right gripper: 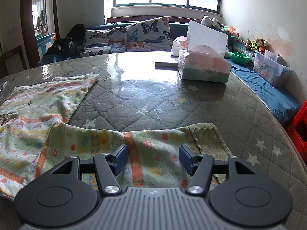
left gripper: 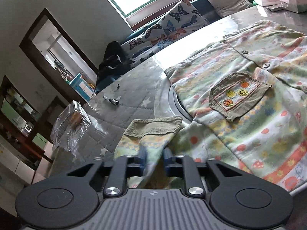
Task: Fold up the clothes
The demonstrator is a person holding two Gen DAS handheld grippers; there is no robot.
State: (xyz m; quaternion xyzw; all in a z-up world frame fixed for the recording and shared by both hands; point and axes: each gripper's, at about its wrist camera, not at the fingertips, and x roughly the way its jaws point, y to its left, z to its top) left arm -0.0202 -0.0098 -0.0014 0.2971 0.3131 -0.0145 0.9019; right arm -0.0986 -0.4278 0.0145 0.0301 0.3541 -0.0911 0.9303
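Note:
A small patterned cardigan (left gripper: 249, 103) with buttons and a khaki chest pocket (left gripper: 238, 95) lies spread on the quilted table. Its left sleeve (left gripper: 145, 140) with a khaki cuff is lifted, and my left gripper (left gripper: 154, 159) is shut on that sleeve just behind the cuff. In the right wrist view the other sleeve (right gripper: 145, 145) lies flat, its khaki cuff (right gripper: 209, 138) pointing right. My right gripper (right gripper: 153, 159) hovers just over this sleeve, open, its blue pads (right gripper: 120, 158) standing on either side of an orange stripe.
A clear plastic box (left gripper: 71, 126) and a pen (left gripper: 111, 100) lie left of the cardigan. A tissue box (right gripper: 203, 67) and a flat dark item (right gripper: 166, 64) sit at the table's far side. A butterfly-cushioned bench (right gripper: 134, 36) runs behind; a red crate (right gripper: 299, 126) stands right.

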